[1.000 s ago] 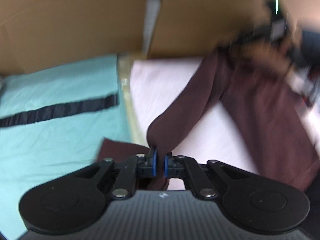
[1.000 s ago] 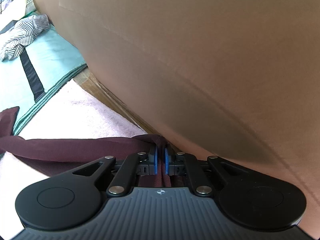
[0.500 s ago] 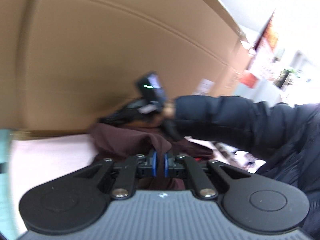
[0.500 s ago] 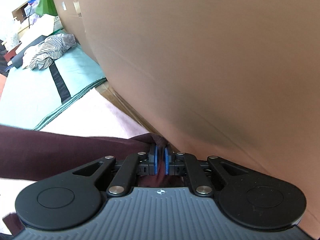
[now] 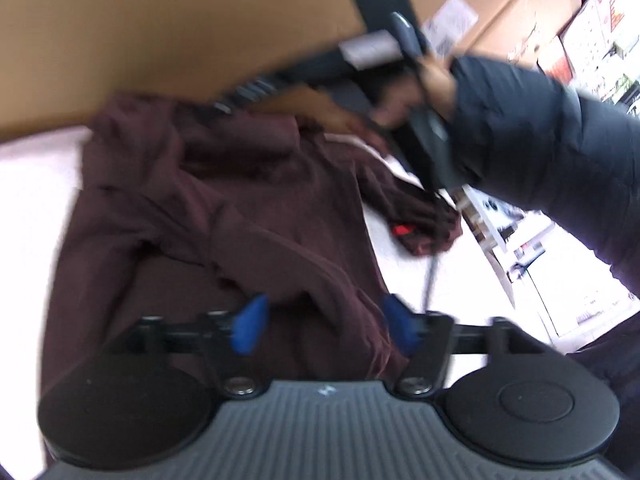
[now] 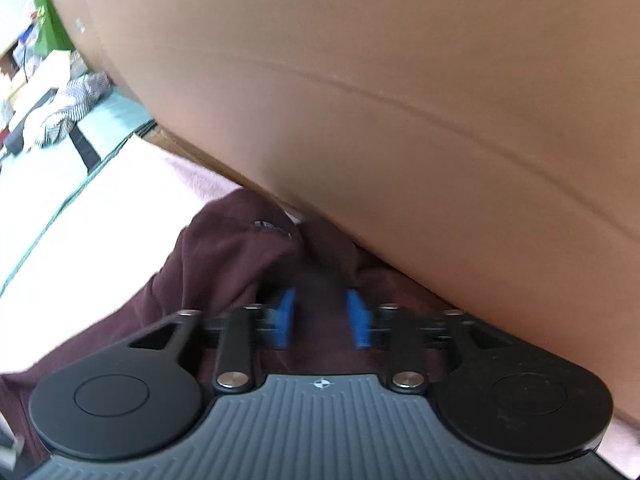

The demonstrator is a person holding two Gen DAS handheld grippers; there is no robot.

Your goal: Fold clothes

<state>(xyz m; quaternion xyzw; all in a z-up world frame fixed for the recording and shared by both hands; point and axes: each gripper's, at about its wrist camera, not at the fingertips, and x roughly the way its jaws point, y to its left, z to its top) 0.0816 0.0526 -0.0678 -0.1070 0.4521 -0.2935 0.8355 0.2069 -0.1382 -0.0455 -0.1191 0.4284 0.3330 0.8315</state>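
Observation:
A dark maroon garment (image 5: 240, 208) lies crumpled on a pale pink cloth (image 5: 28, 176). My left gripper (image 5: 326, 326) is open, its blue pads (image 5: 250, 322) spread just above the garment's near edge. My right gripper (image 6: 322, 314) is open too, its blue pads (image 6: 284, 312) apart over the same maroon garment (image 6: 236, 256), close to the cardboard wall (image 6: 400, 80). In the left wrist view the right gripper (image 5: 360, 56) shows blurred at the garment's far side, held by a hand in a dark blue sleeve (image 5: 532, 140).
A tall cardboard wall (image 5: 160, 28) stands right behind the garment. A teal mat with a black stripe (image 6: 100, 136) lies to the left, with a striped garment (image 6: 68, 108) on it. Cluttered shelves and papers (image 5: 592, 36) show at the far right.
Both grippers were shut on the maroon garment and have opened, letting it go. The garment has dropped onto the pink cloth. The left view has swung over the garment.

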